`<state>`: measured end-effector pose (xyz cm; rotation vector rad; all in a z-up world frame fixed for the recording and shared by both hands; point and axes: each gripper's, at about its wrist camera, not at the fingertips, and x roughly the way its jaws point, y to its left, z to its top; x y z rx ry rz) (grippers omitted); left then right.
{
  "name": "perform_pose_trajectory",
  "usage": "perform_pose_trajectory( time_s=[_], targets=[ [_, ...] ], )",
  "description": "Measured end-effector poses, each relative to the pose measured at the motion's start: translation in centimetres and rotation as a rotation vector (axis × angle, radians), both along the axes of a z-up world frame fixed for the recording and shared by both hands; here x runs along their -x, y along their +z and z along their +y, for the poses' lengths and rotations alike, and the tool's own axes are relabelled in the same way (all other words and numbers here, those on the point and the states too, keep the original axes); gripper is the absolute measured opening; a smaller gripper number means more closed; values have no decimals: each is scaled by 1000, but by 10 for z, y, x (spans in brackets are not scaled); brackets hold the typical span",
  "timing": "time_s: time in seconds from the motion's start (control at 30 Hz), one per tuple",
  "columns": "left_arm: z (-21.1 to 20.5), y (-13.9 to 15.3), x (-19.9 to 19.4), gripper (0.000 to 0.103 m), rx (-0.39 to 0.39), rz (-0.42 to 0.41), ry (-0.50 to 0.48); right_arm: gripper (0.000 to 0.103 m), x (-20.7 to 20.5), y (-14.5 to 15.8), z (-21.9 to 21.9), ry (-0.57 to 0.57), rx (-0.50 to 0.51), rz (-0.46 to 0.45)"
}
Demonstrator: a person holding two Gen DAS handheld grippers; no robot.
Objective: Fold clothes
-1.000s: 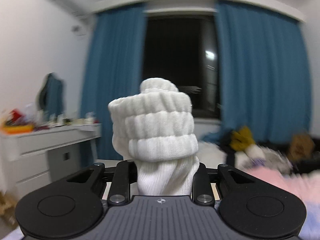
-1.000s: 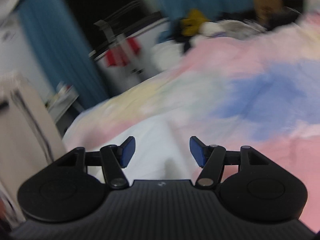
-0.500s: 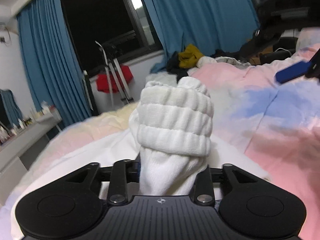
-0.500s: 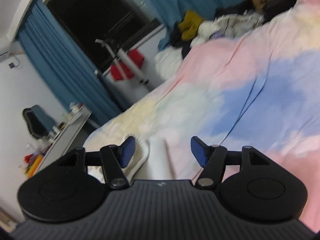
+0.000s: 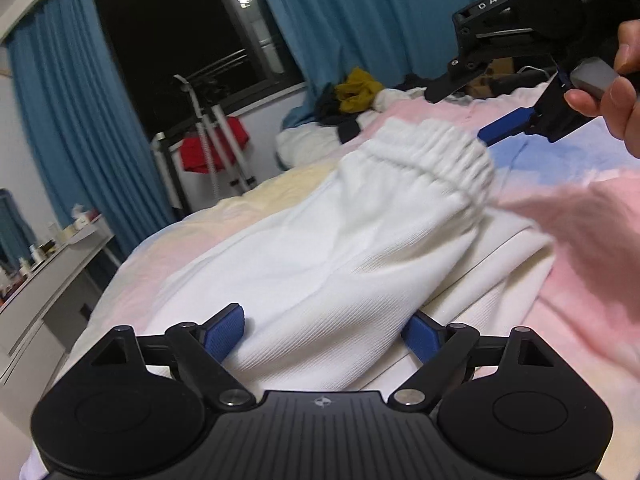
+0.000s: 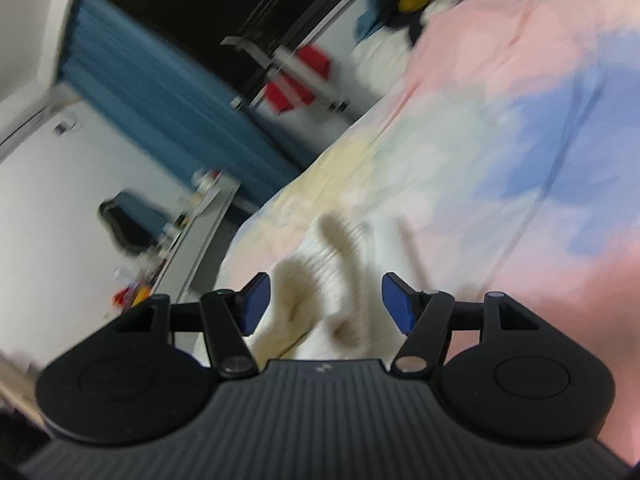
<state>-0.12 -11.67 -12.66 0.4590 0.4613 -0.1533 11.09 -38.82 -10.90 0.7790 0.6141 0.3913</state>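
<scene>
Sleeve laid over the sweater body, both grippers spread wide and holding nothing

The left gripper (image 5: 324,330) straddles the white sleeve (image 5: 340,264) with pads clear of the cloth; the ribbed cuff (image 5: 436,160) points away across the white sweater (image 5: 508,264) lying on the pastel bedspread (image 5: 580,216). The right gripper (image 6: 324,304) hangs over the cuff end with nothing between its pads — that view is heavily blurred, so contact can't be judged. Likely risks: the sleeve sits bunched and rounded, so it may roll off the body panel; a pad snagging the knit on withdrawal would drag the fold open; a blind grab at the cuff could pinch bedspread too
</scene>
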Motion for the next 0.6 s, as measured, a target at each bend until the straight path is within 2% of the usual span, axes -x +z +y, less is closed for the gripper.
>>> perform_pose_trajectory(
  time_s=[0.17, 0.3, 0.37, 0.43, 0.5, 0.53, 0.57, 0.6],
  targets=[
    [4, 3, -1, 86, 32, 14, 22, 68, -12, -1, 36, 70, 139, 1],
    [3, 1, -7, 86, 46, 23, 18, 76, -19, -6, 58, 59, 303, 25],
    [3, 2, -10, 86, 57, 26, 15, 77, -23, -13, 62, 61, 296, 49],
    [4, 3, -13, 86, 74, 32, 14, 78, -28, -21, 61, 79, 240, 58],
    [7, 4, -13, 86, 88, 36, 13, 77, -30, -24, 69, 112, 228, 37],
    [8, 5, -12, 86, 94, 36, 13, 74, -28, -22, 75, 103, 280, 24],
    [7, 5, -5, 86, 100, 36, 13, 63, -26, -20, 82, 92, 335, 10],
    [8, 6, -3, 86, 108, 37, 12, 57, -24, -17, 88, 78, 393, -4]
  ],
)
